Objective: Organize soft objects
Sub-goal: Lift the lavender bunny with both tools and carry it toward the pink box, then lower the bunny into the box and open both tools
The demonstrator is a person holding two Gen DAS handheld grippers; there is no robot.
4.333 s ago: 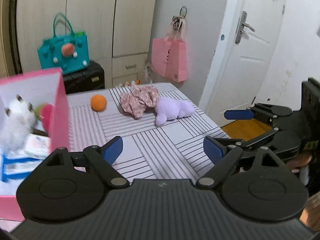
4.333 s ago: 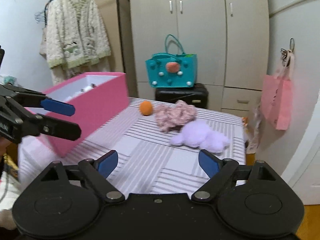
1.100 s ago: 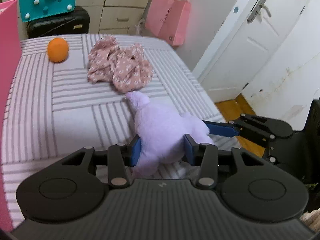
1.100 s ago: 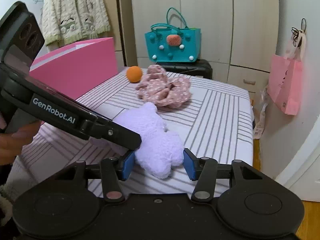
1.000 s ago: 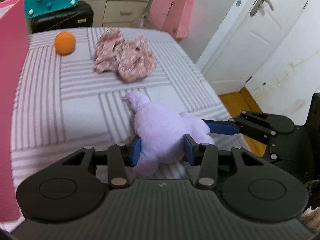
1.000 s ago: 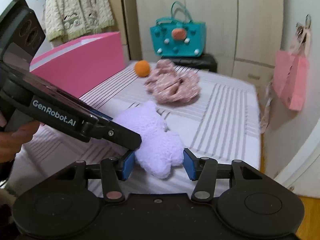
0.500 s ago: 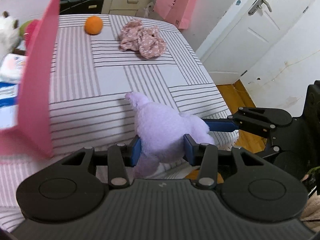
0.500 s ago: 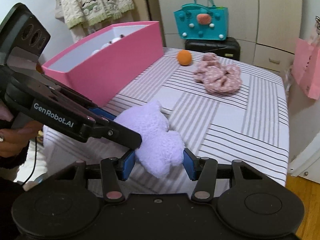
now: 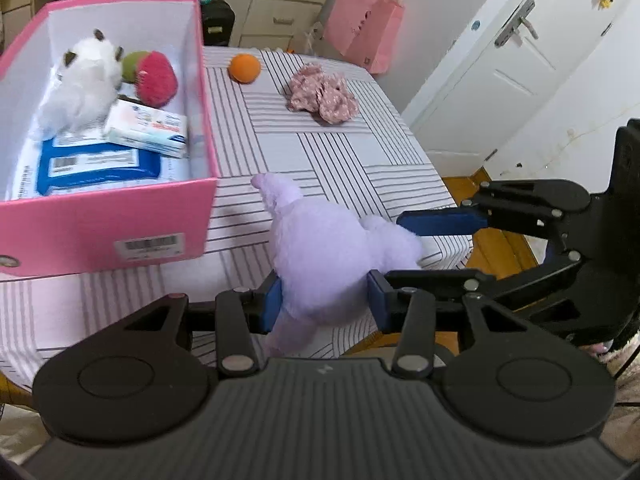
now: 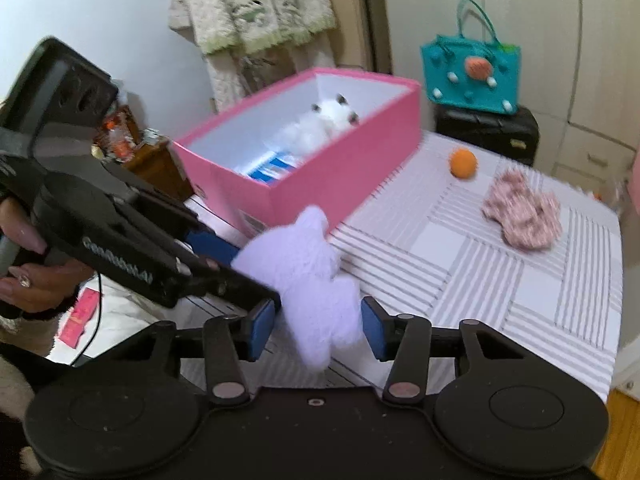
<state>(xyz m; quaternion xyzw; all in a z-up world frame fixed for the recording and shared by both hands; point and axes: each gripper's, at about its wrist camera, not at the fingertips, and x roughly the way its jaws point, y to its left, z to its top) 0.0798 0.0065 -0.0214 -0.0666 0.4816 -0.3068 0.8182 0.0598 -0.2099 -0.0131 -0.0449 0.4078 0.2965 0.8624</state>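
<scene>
Your left gripper (image 9: 324, 300) and right gripper (image 10: 318, 330) both pinch the lilac plush toy (image 9: 332, 256), aloft near the pink box (image 9: 100, 232). It looks light and squashy; grip the thick body, not the limbs.

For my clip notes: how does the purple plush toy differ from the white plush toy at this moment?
The purple plush toy is lilac and held above the striped table by both the left gripper and right gripper; the white plush toy is white with dark ears. It lies ungripped inside the pink box. Both are fluffy soft toys.
</scene>
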